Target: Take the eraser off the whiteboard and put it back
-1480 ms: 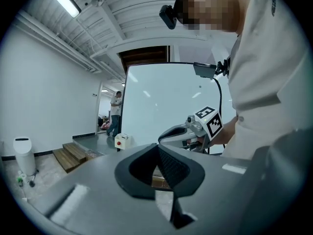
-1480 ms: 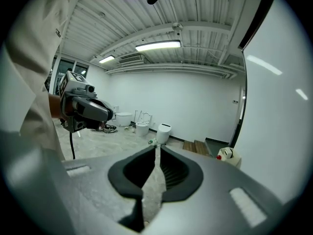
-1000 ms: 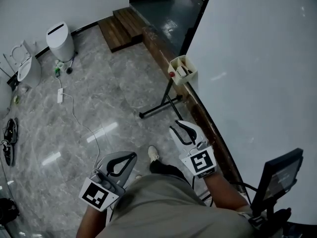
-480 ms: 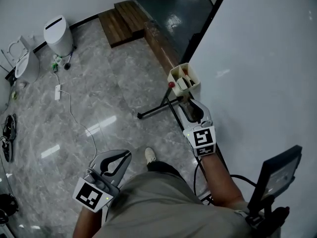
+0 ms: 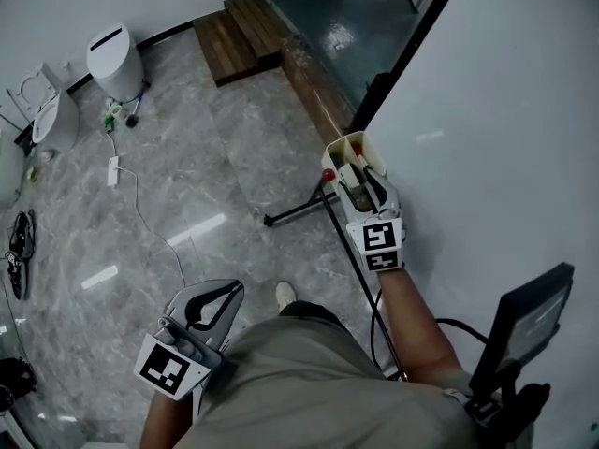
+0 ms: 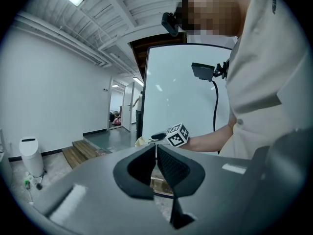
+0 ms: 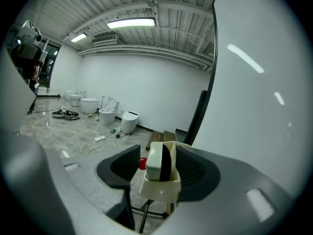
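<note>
A white eraser with a black felt side (image 7: 159,163) stands upright in a cream holder box (image 7: 157,189) at the whiteboard's (image 5: 505,110) lower edge. My right gripper (image 7: 157,152) reaches over the box. Its jaws have just been opening and stand wide on either side of the eraser, their pads apart from it. In the head view the right gripper (image 5: 368,187) covers part of the holder box (image 5: 343,150). My left gripper (image 5: 213,299) hangs low by the person's hip, jaws together, with nothing in them; in its own view the left gripper (image 6: 156,148) points toward the board.
A red knob (image 7: 142,164) sits beside the box. Black stand legs (image 5: 295,209) spread on the marble floor below it. Wooden steps (image 5: 239,26) lie beyond; toilets (image 5: 114,59) and a cable line the far left. A small monitor (image 5: 524,330) is at the right.
My right gripper has moved forward and up the picture to the holder box, and its jaws have spread around the eraser. The left gripper has shifted a little.
</note>
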The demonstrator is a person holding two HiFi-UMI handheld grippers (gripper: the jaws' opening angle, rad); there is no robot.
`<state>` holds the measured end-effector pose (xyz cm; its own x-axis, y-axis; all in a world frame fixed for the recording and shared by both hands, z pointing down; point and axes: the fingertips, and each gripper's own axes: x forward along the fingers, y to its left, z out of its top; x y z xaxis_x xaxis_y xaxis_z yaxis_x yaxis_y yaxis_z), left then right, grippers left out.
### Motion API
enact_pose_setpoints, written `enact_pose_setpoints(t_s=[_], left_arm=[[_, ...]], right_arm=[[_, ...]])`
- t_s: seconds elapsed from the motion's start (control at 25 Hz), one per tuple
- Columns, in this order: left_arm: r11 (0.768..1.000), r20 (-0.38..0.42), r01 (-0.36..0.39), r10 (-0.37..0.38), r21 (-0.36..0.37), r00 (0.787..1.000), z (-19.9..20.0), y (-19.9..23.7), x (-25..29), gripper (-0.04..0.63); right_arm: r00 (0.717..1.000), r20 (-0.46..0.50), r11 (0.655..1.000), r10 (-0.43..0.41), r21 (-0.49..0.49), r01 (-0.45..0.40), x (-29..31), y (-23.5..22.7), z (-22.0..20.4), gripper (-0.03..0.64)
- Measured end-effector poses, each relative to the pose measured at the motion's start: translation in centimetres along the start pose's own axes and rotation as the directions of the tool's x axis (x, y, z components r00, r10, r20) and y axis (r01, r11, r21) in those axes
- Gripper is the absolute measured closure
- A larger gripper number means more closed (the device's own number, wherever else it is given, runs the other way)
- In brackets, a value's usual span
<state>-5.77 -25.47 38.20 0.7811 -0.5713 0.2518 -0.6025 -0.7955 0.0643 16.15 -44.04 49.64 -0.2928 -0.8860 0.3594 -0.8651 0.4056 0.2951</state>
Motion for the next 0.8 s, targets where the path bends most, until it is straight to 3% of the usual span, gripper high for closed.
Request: enact_pose_setpoints(t_s=[0.48,0.8], left_arm=[[0.999,-0.004,-0.033,0.033,0.001,0.999,0.0,2.0,1.4,0.589],[0.999,0.005,-0.039,0.038,0.002,0.999,-0.1,1.7,1.1,0.589]], right_arm=[[0.999,-0.034,0.999,0.027,-0.021,-0.028,3.1,-0.1,-1.9,0.399],[0.999,-0.042,0.999,0.014,-0.038,-0.016,3.3,-0.2,-2.5,0.434]])
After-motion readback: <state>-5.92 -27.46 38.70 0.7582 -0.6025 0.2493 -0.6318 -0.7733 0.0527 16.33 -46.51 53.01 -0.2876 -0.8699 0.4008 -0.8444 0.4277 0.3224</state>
